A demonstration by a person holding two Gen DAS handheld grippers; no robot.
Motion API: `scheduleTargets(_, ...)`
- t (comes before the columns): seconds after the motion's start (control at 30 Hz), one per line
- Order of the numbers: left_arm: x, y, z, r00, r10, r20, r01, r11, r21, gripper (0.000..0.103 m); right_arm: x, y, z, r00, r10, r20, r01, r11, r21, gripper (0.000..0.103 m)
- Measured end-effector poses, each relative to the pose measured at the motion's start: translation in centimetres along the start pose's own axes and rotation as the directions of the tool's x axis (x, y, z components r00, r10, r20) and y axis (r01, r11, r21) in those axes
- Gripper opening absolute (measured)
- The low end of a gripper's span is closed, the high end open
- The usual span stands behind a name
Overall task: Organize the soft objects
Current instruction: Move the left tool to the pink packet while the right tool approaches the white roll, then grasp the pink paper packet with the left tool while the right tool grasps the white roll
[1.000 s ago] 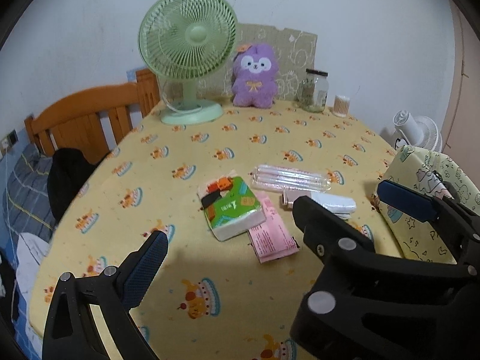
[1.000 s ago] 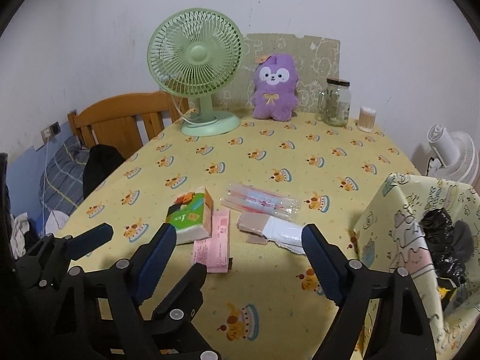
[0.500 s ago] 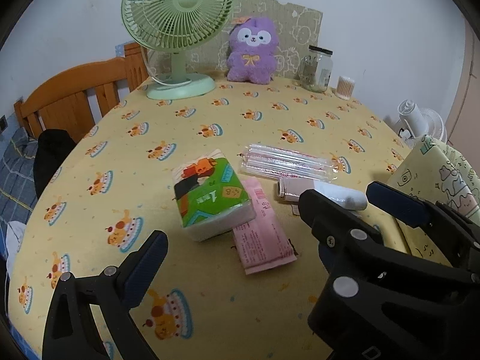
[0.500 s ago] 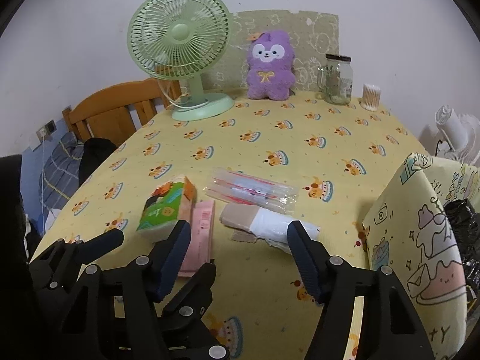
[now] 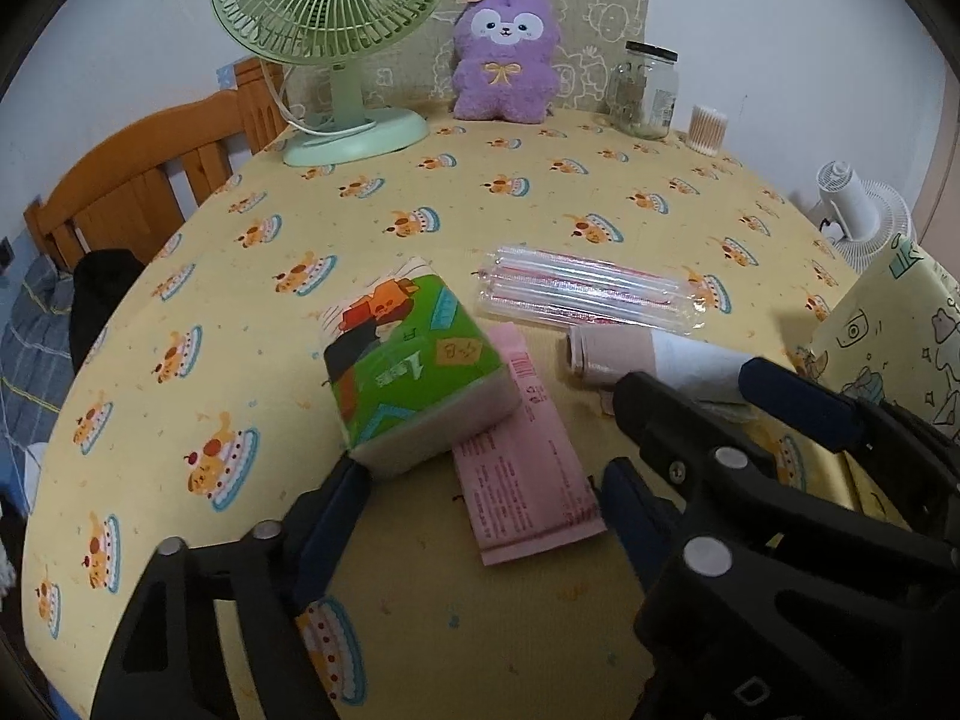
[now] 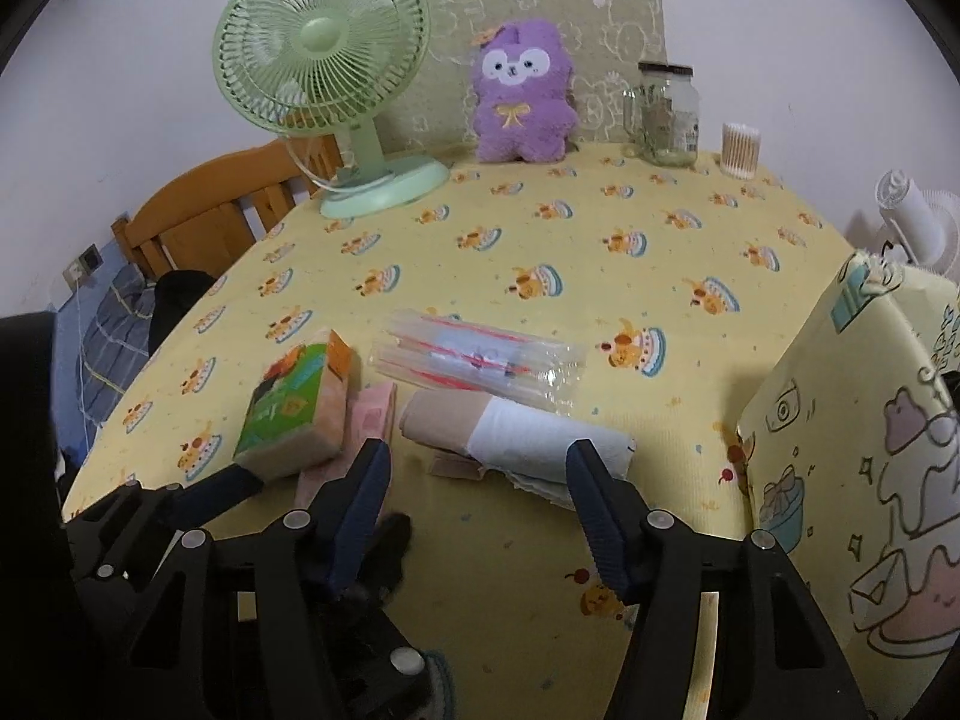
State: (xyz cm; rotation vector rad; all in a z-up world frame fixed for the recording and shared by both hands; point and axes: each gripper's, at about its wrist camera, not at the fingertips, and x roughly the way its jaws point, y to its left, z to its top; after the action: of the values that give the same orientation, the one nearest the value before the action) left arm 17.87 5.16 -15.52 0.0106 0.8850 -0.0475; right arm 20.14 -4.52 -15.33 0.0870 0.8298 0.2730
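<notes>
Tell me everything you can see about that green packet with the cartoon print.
The green packet looks like a soft plastic-wrapped tissue pack, blocky with rounded corners: green printed top with orange and black cartoon shapes, white sides. It lies on the yellow tablecloth, one edge overlapping a pink paper packet. The open left gripper is just short of it.

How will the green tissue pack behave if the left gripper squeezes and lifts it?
The tissue pack looks soft, so its bulging sides would probably dent. Its plastic wrap may be slippery. It overlaps the pink packet, which may shift.
</notes>
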Motion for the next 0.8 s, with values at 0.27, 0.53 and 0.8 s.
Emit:
scheduleTargets(0.27,-0.4,0.5,-0.1,1.000,-0.016,0.024,0.016,1.000,0.020,0.043,0.2,0.5,0.0,1.000,0.025,-0.008,-0.025,1.000,-0.015,0.065)
scheduleTargets(0.53,-0.4,2.3,0.1,1.000,0.005,0.020,-0.005,1.000,0.007,0.043,0.8,1.1,0.3,1.000,0.013,-0.024,-0.014,0.999,-0.043,0.065)
scheduleTargets(0.8,0.2,1.9,0.4,1.000,-0.003,0.018,0.003,1.000,0.001,0.060,2.5,-0.1,0.9,0.996,-0.028,-0.084,0.029,1.000,0.004,0.065)
